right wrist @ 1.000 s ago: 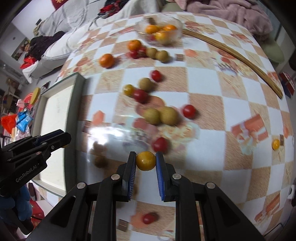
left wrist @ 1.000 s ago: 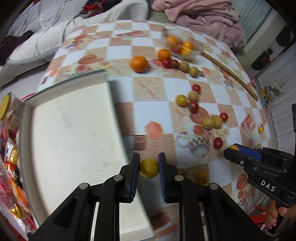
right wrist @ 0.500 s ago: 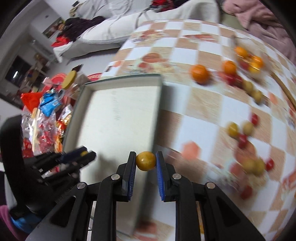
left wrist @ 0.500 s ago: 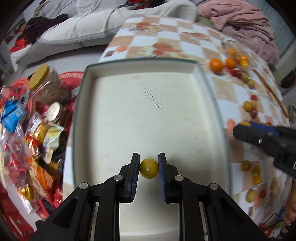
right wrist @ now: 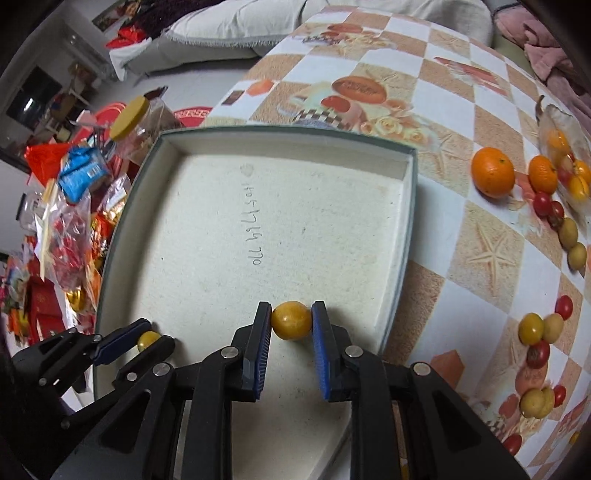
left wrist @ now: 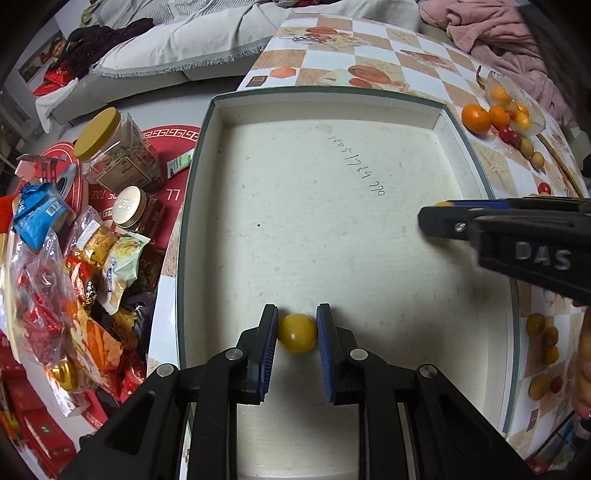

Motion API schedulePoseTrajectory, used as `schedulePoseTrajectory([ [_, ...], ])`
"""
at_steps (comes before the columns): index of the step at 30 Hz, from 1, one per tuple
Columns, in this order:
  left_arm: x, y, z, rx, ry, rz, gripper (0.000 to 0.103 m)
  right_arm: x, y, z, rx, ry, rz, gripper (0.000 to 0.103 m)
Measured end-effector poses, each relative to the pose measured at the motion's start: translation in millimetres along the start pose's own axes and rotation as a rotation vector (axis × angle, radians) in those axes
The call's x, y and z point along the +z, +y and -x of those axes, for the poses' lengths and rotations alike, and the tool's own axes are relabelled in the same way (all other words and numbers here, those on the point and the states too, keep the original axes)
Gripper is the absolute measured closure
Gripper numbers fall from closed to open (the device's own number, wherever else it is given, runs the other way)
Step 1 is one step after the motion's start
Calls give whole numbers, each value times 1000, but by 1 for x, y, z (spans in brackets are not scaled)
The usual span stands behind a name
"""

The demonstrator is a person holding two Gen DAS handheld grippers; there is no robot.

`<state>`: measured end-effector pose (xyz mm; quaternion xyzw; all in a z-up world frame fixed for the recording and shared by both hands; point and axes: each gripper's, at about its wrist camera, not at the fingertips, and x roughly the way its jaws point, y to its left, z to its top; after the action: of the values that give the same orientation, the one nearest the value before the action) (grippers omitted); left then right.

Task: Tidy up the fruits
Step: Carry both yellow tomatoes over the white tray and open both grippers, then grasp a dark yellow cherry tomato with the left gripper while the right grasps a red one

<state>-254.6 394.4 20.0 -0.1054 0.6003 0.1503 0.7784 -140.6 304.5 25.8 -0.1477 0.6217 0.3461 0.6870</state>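
A shallow white tray with a dark green rim lies on the checked table. My left gripper is shut on a small yellow fruit low over the tray's near part; it also shows in the right wrist view. My right gripper is shut on another yellow fruit over the tray's right side; it shows in the left wrist view. Loose oranges, red tomatoes and yellow fruits lie on the table to the right.
A glass bowl with fruit stands at the far right. Jars and snack bags are piled on the floor to the left of the table. A pink blanket lies beyond the table.
Both grippers have carried their yellow fruits left from the table to over the tray and lower. Both stay shut on the fruits.
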Motion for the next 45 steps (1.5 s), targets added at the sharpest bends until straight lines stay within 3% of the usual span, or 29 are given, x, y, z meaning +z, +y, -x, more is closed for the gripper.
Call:
schedulePoseTrajectory([
  [1, 0, 0, 0, 1, 0, -4, 80, 0, 1, -3, -6, 10, 5, 77],
  [2, -1, -1, 0, 2, 5, -6, 70, 0, 2, -3, -8, 4, 11, 75],
  [3, -1, -1, 0, 13, 4, -7, 40, 0, 4, -3, -5, 4, 19, 66],
  [4, -2, 0, 2, 24, -5, -4, 26, 1, 6, -3, 3, 4, 26, 50],
  [5, -4, 1, 5, 34, -27, 0, 19, 1, 8, -3, 0, 5, 30, 41],
  [6, -5, 1, 8, 35, -43, -3, 19, 1, 9, -1, -1, -6, 31, 34],
  [8, -6, 0, 6, 33, -26, -12, 19, 2, 9, 4, 18, -31, 25, 34],
  [10, -7, -2, 5, 37, -12, -17, 19, 2, 7, 15, 38, -61, 9, 24],
  [18, -1, -27, 20, 16, -33, -78, 19, -20, -27, 65, 5, -178, -76, 22],
  [34, 7, -155, 47, -141, -92, -375, 19, -141, -168, 96, -167, -116, -427, 22],
  [39, -5, -188, 43, -174, -68, -449, 19, -151, -182, 92, -171, -104, -440, 22],
  [45, -17, -213, 26, -162, -26, -491, 19, -151, -187, 84, -154, -89, -413, 22],
])
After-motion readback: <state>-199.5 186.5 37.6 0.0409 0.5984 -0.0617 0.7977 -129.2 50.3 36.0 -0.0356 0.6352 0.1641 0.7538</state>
